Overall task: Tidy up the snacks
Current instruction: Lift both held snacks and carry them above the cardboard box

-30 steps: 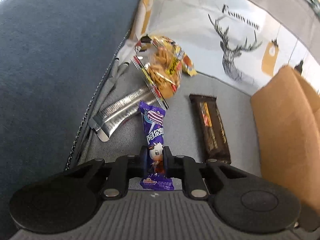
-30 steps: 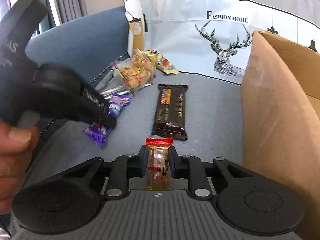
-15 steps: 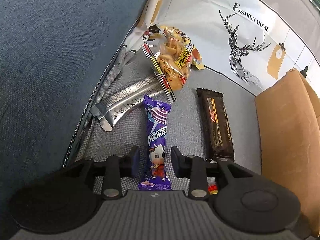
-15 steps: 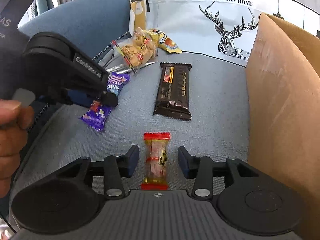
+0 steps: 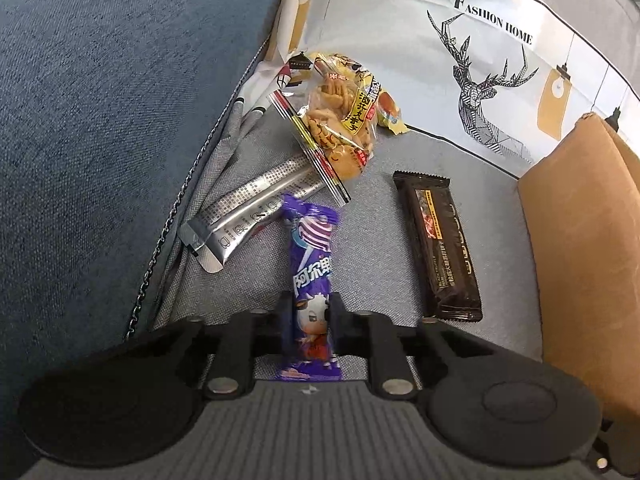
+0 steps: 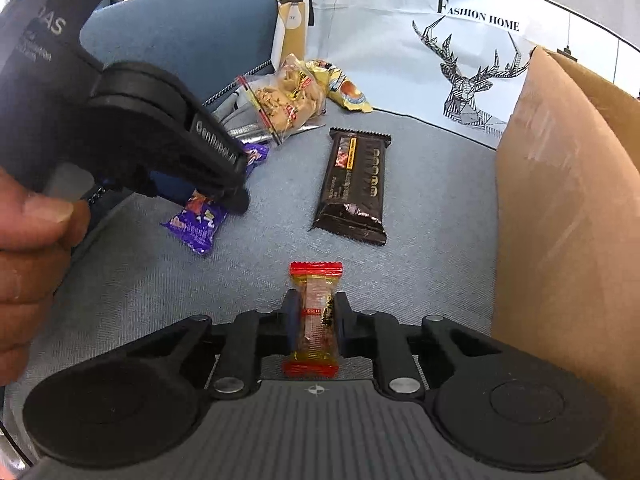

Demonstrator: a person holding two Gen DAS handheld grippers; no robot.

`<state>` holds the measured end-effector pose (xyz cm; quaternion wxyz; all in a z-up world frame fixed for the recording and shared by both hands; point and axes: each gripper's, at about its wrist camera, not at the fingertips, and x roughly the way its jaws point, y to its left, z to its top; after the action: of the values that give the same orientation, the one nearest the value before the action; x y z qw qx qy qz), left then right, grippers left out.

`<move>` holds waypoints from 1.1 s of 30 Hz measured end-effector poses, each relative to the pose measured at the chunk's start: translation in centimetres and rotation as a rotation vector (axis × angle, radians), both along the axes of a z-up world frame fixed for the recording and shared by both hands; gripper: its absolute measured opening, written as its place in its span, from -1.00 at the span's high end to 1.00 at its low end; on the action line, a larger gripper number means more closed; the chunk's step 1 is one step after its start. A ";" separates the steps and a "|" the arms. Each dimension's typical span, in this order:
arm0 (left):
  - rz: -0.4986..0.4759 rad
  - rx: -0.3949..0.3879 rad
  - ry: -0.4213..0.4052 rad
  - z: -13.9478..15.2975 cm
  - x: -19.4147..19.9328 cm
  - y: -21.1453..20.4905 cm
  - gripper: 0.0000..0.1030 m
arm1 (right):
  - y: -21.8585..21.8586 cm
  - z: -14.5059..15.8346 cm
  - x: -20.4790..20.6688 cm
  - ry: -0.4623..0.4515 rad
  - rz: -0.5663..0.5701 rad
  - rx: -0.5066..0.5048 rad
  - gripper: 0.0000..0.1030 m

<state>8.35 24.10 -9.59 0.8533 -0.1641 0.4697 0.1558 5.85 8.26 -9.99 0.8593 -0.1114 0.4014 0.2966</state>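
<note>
My left gripper [image 5: 310, 310] is shut on a purple candy wrapper [image 5: 312, 276] that lies on the grey sofa seat [image 5: 384, 216]. It also shows in the right wrist view [image 6: 200, 224], under the left gripper [image 6: 236, 196]. My right gripper [image 6: 316, 312] is shut on a small red-ended snack bar [image 6: 316, 312] on the seat. A dark brown chocolate bar [image 5: 440, 240] lies to the right of the purple wrapper. It shows in the right wrist view [image 6: 356, 184] too.
A clear bag of fried snacks [image 5: 340, 120], a silver sachet [image 5: 248, 208] and a yellow packet [image 5: 390, 114] lie further back. A cardboard box [image 5: 588, 240] stands at the right, also in the right wrist view [image 6: 568, 200]. A deer-print cushion [image 5: 460, 40] is behind.
Half a second ago both grippers were open around their snacks. Now both have shut on them again, as they were one second ago.
</note>
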 end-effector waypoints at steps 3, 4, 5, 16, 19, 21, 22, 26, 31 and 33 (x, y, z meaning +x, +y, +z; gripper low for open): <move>0.010 -0.021 -0.015 0.1 -0.1 0.2 0.69 | -0.3 0.8 -0.1 -0.043 -0.013 0.028 0.65; 0.013 -0.023 -0.022 0.3 -0.2 0.2 0.69 | -0.4 1.0 0.0 -0.056 -0.020 0.038 0.65; 0.014 -0.025 -0.031 0.5 -0.2 0.2 0.69 | -0.5 1.3 0.0 -0.069 -0.028 0.047 0.65; 0.119 -0.024 -0.179 3.6 -1.2 0.9 0.69 | -1.7 4.8 -0.6 -0.207 -0.095 0.164 0.65; 0.148 -0.018 -0.226 4.4 -1.5 1.1 0.69 | -2.3 6.0 -1.0 -0.257 -0.100 0.199 0.65; 0.152 -0.011 -0.248 4.8 -1.6 1.0 0.69 | -2.6 6.6 -1.2 -0.280 -0.097 0.217 0.65; 0.148 -0.009 -0.256 5.0 -1.6 0.9 0.69 | -2.7 6.8 -1.3 -0.291 -0.095 0.223 0.65; 0.135 -0.005 -0.284 5.5 -1.7 0.3 0.69 | -3.1 7.2 -1.3 -0.299 -0.101 0.226 0.65; 0.096 0.004 -0.320 6.4 -1.7 -1.1 0.69 | -3.7 8.5 -1.9 -0.335 -0.116 0.232 0.65; 0.082 0.014 -0.333 6.9 -1.9 -1.8 0.69 | -4.3 9.2 -2.2 -0.357 -0.122 0.228 0.65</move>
<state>6.42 22.34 -2.71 0.9134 -0.2006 0.3136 0.1644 3.69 3.97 -0.84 0.9401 -0.0396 0.2129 0.2631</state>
